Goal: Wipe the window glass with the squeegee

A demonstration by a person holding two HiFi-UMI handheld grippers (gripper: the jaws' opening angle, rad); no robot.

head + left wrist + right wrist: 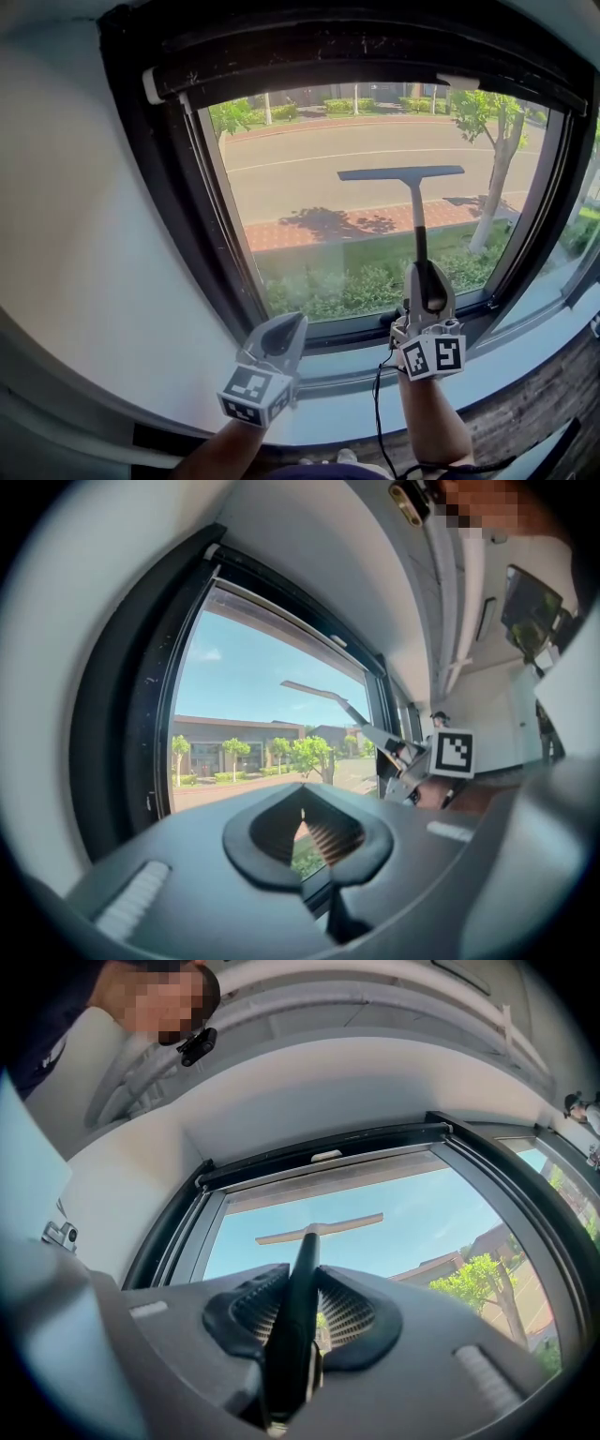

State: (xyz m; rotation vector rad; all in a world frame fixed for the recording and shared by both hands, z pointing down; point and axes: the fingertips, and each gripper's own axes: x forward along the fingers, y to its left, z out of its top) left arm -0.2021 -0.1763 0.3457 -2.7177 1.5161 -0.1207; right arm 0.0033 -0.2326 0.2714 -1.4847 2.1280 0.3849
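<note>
The right gripper [302,1327] is clamped on the black handle of the squeegee [319,1229], which points up with its blade level before the window glass [309,216]. The right gripper view sets the blade against blue sky, while the head view shows a road and trees behind it. The left gripper [286,330] has its jaws together on nothing and hovers low by the dark window frame [178,234], just above the sill [525,349].
</note>
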